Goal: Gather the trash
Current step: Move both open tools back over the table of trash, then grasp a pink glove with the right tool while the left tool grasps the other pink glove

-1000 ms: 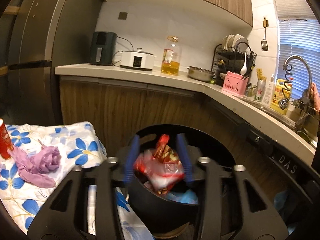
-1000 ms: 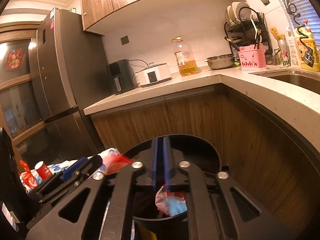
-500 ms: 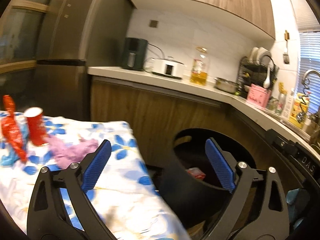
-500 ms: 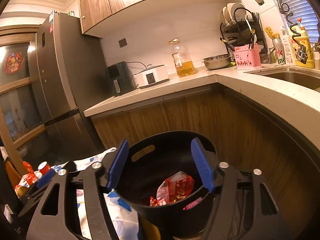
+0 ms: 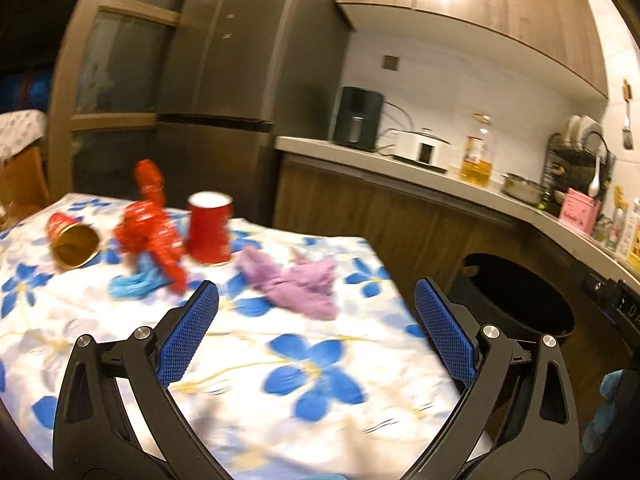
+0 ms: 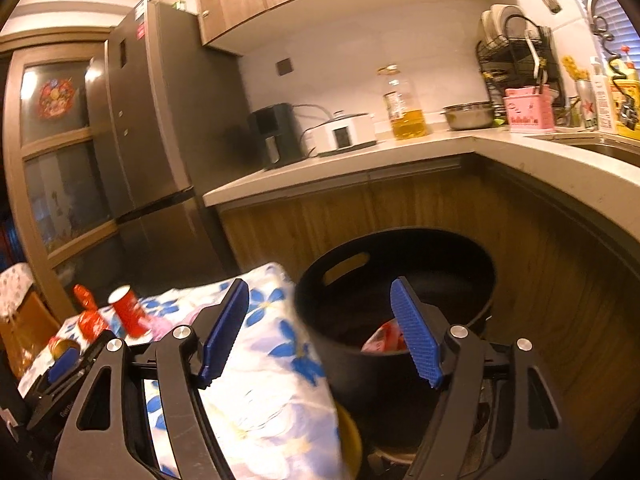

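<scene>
My left gripper (image 5: 316, 320) is open and empty above the flowered tablecloth (image 5: 312, 376). Ahead of it lie a crumpled purple glove (image 5: 296, 280), an upright red paper cup (image 5: 210, 228), a red wrapper (image 5: 150, 224), a blue glove (image 5: 130, 286) and a tipped red cup with a gold inside (image 5: 72, 238). The black trash bin (image 5: 516, 296) stands to the right of the table. My right gripper (image 6: 320, 328) is open and empty near the bin (image 6: 396, 280), which holds a red wrapper (image 6: 386, 338). The left gripper (image 6: 64, 360) shows low at the left.
A kitchen counter (image 6: 400, 152) with cabinets wraps behind and right of the bin, carrying an oil bottle (image 6: 404, 108), a cooker and a dish rack. A tall grey fridge (image 5: 240, 92) stands behind the table. The table's right edge is close to the bin.
Both grippers opened and let wrappers drop into the bin. The left gripper swung left from the bin to over the table. The right gripper drew back slightly and turned left.
</scene>
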`<state>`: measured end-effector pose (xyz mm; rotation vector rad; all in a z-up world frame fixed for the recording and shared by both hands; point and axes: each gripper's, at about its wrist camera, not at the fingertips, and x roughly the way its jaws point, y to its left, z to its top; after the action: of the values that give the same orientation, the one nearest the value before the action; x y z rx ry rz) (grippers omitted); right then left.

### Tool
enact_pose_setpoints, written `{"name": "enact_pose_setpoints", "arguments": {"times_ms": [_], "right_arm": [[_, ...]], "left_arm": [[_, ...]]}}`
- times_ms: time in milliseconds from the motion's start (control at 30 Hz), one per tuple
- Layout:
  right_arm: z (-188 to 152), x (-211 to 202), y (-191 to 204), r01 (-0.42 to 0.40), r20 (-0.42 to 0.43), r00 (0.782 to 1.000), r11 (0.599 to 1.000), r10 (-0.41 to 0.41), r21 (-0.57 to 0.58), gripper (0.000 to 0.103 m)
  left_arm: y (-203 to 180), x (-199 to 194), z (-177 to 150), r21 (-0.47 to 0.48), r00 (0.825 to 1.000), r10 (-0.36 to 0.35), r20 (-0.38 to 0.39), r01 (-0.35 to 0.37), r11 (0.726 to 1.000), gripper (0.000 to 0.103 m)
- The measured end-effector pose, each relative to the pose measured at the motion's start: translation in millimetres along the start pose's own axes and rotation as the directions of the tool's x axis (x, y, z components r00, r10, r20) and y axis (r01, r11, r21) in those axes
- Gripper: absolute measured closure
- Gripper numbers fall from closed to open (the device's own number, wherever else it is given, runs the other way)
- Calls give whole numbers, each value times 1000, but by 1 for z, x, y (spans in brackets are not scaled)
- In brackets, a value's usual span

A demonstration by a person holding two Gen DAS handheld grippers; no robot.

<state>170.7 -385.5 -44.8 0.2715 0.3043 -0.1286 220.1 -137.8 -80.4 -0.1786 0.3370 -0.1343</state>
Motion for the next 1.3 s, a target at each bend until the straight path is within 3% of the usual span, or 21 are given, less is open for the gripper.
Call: {"name": "enact_pose_setpoints", "arguments": {"times_ms": [267, 667, 833, 1000, 1300], "right_arm": [[-22, 27, 63, -115, -68, 991, 992, 111, -55, 31], [-51, 103, 133, -201, -209, 962, 972, 173, -121, 37], [-47, 129, 139, -177, -214, 965, 977, 149, -118, 39], [-40, 165, 138, -150, -244, 962, 984, 122, -100, 48], [-52, 213, 140, -187, -397, 906, 981, 150, -58, 69]], "left_arm": [[59, -19, -2, -35, 995, 104, 10, -104, 994, 6], [112, -25, 3, -86, 984, 178, 21, -176, 981, 6], [125, -22, 5, -87, 982, 187, 26, -184, 979, 6], [129, -18, 5, -95, 982, 187, 28, -183, 978, 6], [123, -8, 6, -83, 982, 185, 31, -182, 980, 6]]}}
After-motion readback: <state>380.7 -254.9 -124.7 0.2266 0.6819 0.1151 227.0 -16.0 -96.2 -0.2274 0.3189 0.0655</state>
